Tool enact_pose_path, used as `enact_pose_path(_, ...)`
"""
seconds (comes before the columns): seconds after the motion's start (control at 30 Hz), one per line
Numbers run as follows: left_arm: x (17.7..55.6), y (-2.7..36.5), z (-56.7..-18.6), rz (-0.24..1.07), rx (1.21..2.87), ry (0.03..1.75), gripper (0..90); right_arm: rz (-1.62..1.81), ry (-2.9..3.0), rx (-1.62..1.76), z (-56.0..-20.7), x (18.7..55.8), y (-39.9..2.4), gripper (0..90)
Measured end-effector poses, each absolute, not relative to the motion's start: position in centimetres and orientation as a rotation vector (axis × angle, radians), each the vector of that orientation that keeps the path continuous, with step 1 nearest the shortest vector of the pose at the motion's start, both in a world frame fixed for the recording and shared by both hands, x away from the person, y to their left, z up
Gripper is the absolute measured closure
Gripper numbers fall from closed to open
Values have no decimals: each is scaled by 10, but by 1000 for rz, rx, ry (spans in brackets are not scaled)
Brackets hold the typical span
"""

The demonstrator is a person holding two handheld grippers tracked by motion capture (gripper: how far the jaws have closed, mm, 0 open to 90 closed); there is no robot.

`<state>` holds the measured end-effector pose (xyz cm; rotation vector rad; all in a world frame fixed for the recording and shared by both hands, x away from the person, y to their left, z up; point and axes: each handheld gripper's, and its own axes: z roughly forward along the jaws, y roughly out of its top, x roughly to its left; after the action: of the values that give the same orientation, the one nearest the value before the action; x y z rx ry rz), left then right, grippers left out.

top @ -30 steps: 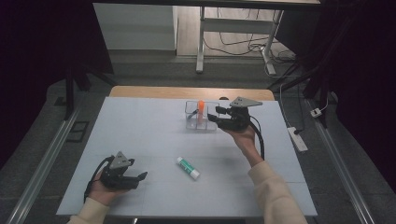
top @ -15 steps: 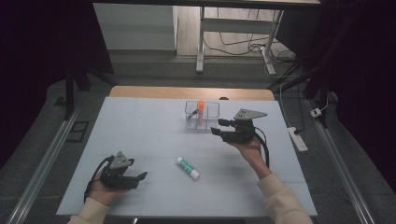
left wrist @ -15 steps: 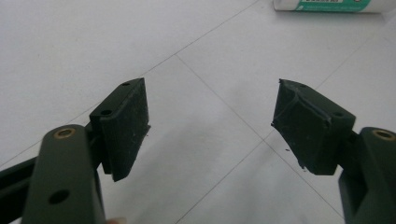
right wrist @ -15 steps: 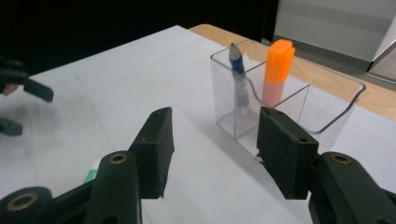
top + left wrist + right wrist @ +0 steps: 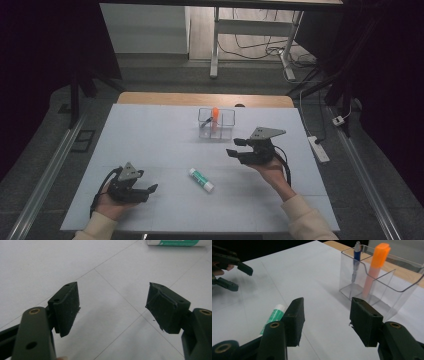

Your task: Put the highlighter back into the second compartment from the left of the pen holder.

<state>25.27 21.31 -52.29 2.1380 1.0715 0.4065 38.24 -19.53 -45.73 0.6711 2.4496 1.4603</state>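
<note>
Glue stick (image 5: 201, 179) on table, organizer (image 5: 216, 123) holding marker (image 5: 215, 116)

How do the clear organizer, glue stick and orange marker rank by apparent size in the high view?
1. Clear organizer, largest.
2. Glue stick.
3. Orange marker, though it stands partly inside the organizer, so its rank against the glue stick is unsure.

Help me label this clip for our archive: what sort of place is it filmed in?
Probably a lab or workshop recording station. A white-topped table stands in a dark-sided bay, cables and a power strip lie on the floor, and a person holds the left gripper and right gripper.
</note>
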Motion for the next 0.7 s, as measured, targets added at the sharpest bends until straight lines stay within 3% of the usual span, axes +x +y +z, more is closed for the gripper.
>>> enact_pose_path(0.7, 251, 214, -522, 413, 2133, 1066, 264, 1416, 2572, 603, -466, 365, -182, 429)
